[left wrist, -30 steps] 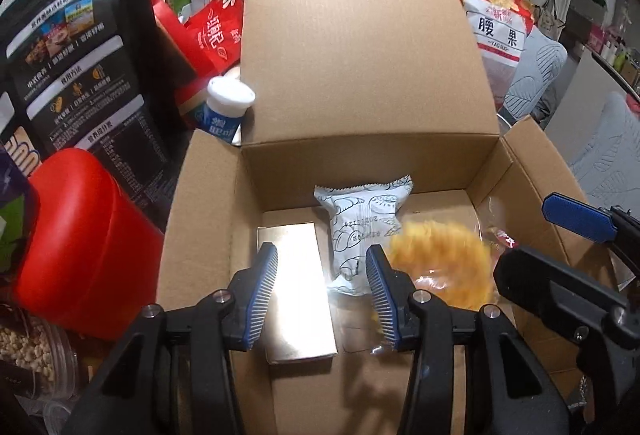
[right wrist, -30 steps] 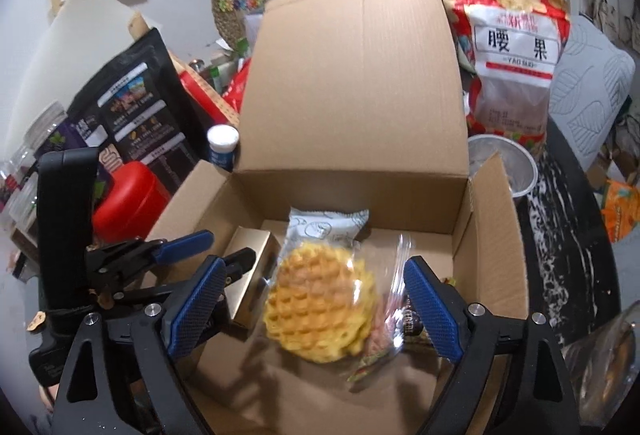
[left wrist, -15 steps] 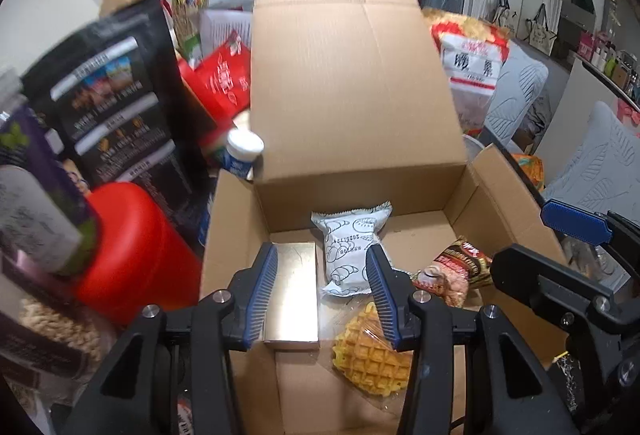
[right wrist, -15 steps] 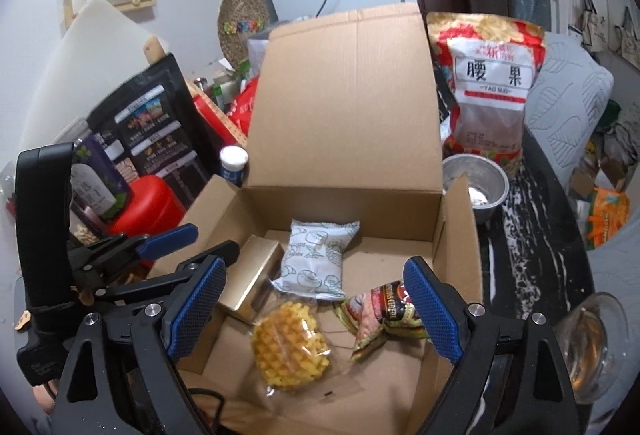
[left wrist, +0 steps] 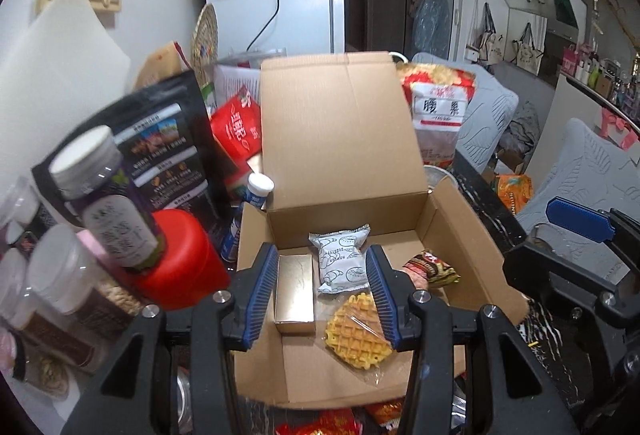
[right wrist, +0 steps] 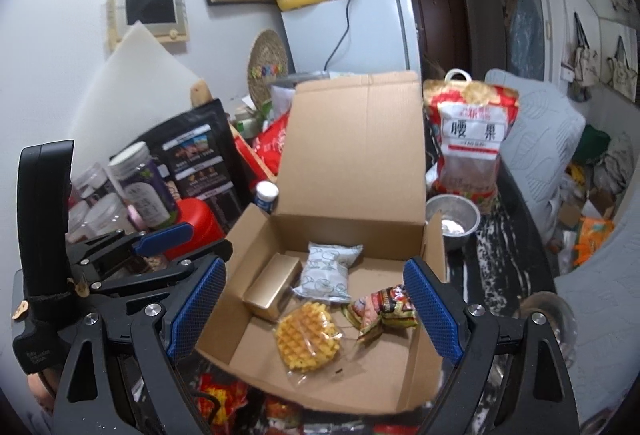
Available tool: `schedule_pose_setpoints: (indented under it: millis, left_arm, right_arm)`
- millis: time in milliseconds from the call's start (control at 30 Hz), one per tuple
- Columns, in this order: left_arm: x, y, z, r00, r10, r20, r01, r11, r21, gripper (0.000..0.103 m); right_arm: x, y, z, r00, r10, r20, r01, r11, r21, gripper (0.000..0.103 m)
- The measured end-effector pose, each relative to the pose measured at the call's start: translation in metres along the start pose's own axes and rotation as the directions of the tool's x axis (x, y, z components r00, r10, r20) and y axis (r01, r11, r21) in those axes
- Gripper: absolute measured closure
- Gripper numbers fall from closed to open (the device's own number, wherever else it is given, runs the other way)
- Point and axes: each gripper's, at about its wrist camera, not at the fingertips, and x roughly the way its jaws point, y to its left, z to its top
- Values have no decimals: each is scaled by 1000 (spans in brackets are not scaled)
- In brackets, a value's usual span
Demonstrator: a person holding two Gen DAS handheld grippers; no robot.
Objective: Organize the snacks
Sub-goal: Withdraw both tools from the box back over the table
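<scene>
Left claw (left wrist: 322, 293) narrowly parted and empty, right claw (right wrist: 314, 309) spread wide and empty, both angled downward.

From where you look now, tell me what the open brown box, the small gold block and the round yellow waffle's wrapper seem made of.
Open brown box: corrugated cardboard, matte; fold creases and fluted edges show.
Small gold block: probably metallic-foil card, glossy; it mirrors light.
Round yellow waffle's wrapper: clear plastic film, shiny; the waffle shows through, with crinkles and glare.
</scene>
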Motion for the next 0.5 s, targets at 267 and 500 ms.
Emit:
schedule_pose_setpoints:
  millis: [267,500]
  left_arm:
    - [-50,-6,-4,998,-3,61,3,1000,1,57]
    - [-90,-14,-15,994,-22,104,20,1000,21,57]
  right_arm:
    - [-53,15,-5,998,-1,63,3,1000,-20,11]
    - [-94,30,-17,995,-1,104,6,999,-47,11]
